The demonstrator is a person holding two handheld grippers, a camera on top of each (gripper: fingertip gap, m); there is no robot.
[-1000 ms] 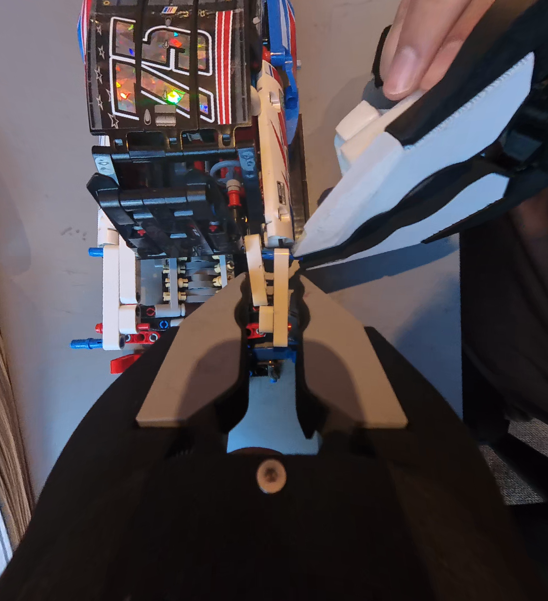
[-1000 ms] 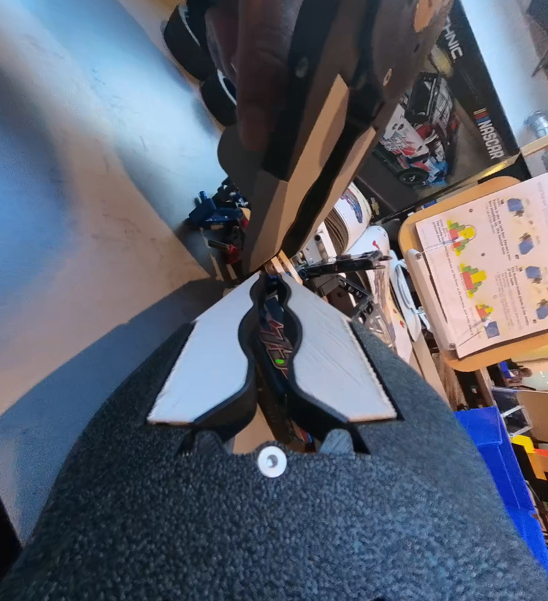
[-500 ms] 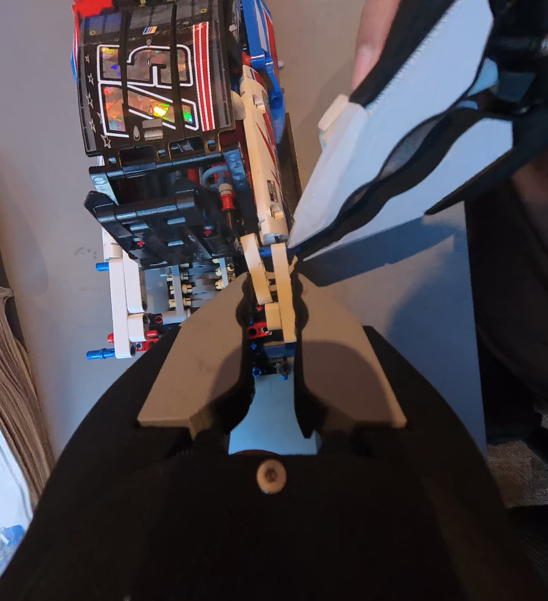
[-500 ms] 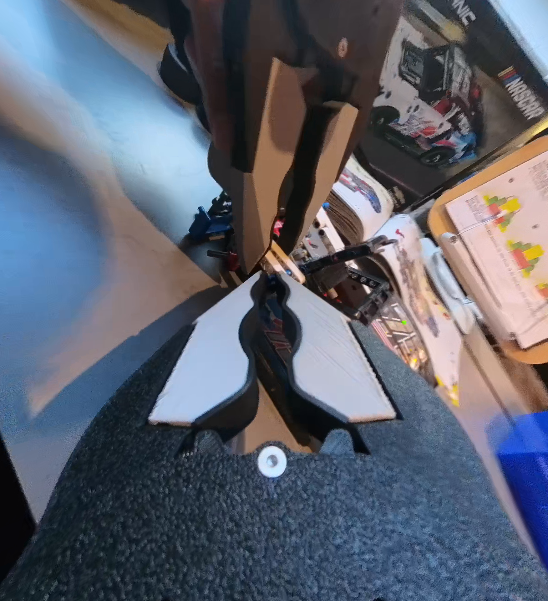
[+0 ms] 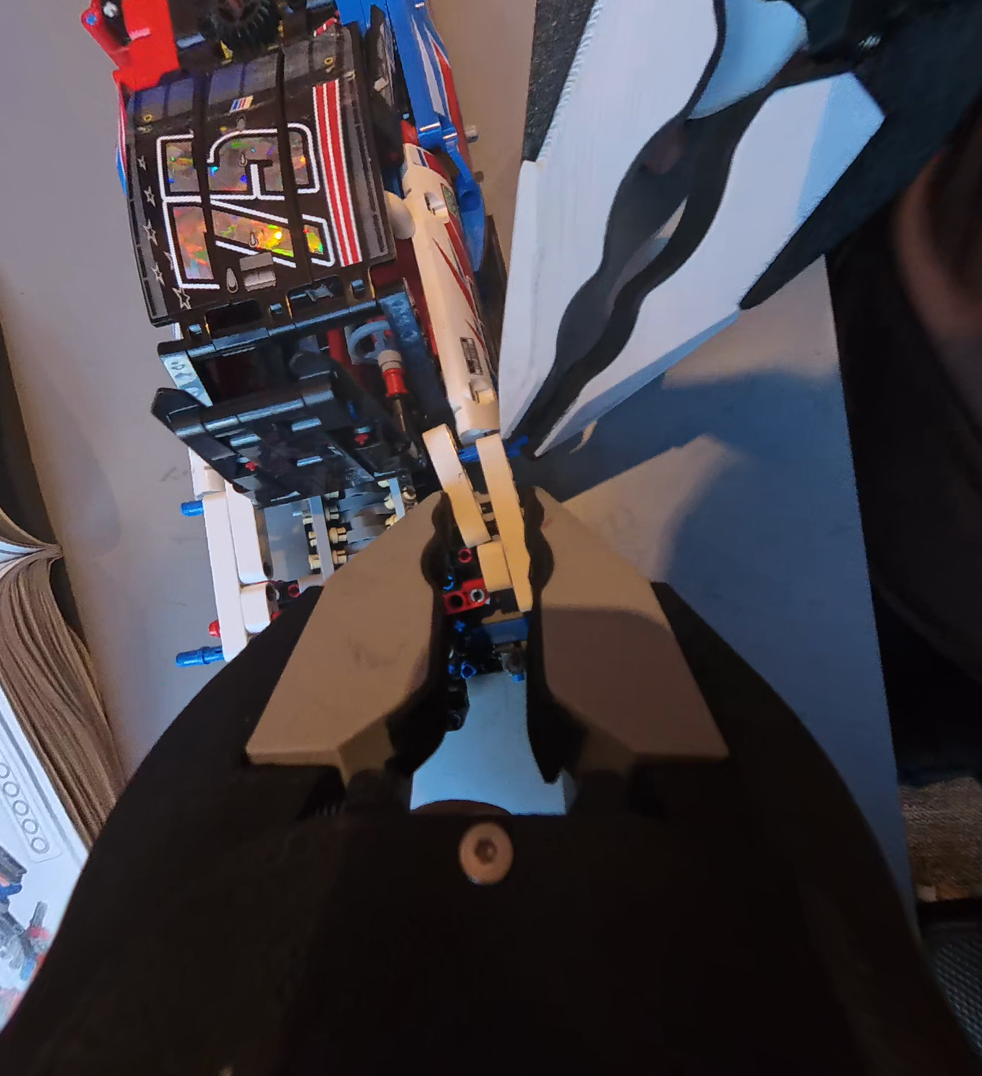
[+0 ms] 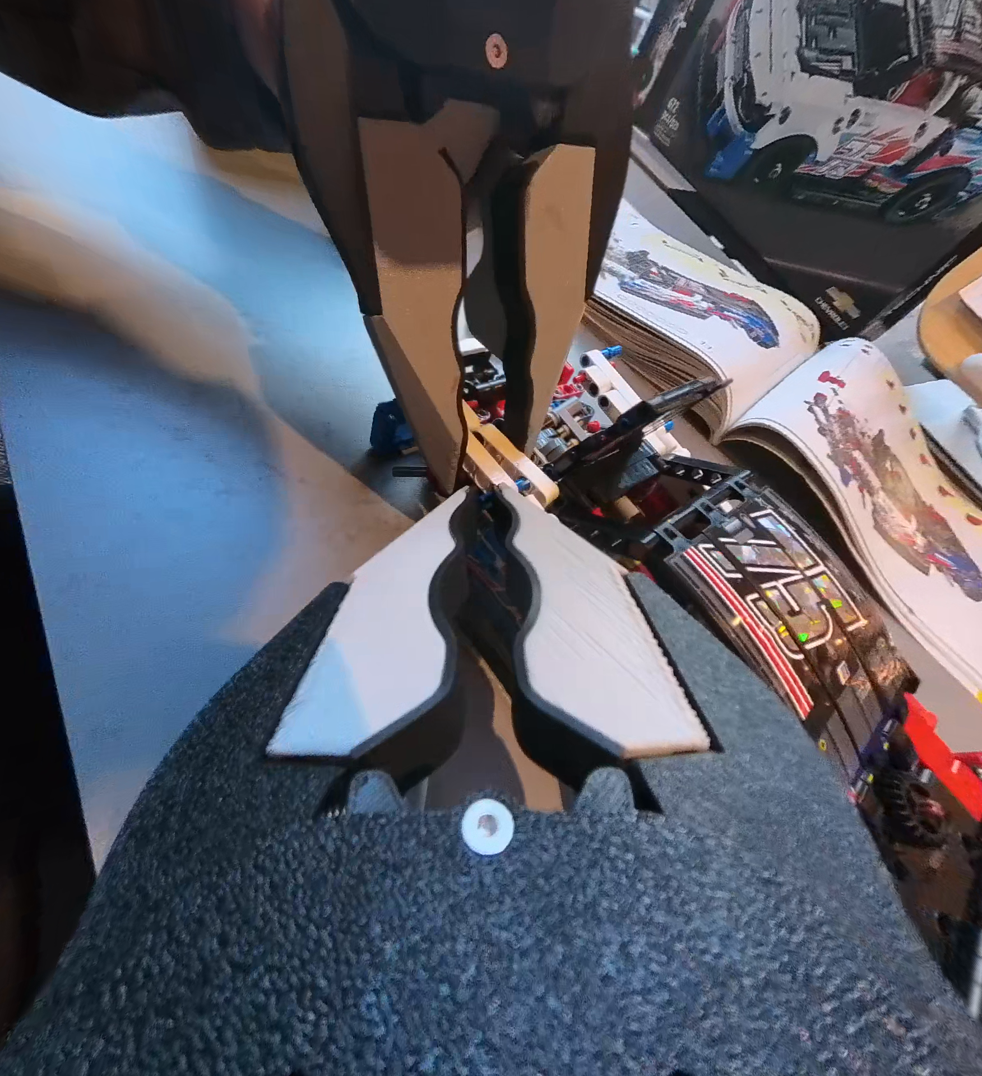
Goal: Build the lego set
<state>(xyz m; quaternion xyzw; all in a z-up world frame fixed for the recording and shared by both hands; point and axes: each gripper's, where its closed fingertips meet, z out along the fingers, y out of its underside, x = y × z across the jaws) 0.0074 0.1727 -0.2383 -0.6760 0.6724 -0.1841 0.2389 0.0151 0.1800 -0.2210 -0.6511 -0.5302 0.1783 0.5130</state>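
**Both grippers pinched at the white beam pair, pin going in**

My left gripper (image 5: 486,506) is clamped on the two white beams (image 5: 491,506) at the near corner of the lego car (image 5: 279,303), jaws nearly together with only the beams between. My right gripper (image 6: 486,495) comes in from my right, tips pinched almost shut on a small blue pin (image 5: 515,445) just off the beams' far end; grip itself partly hidden, so that's a read. The car lies on the table (image 5: 710,553), long axis running straight away from the left gripper. Beams point the same way. The pin sits crosswise to them, so I judge the push must go sideways, right gripper nearer. Instruction book (image 6: 826,407) lies open beside it.
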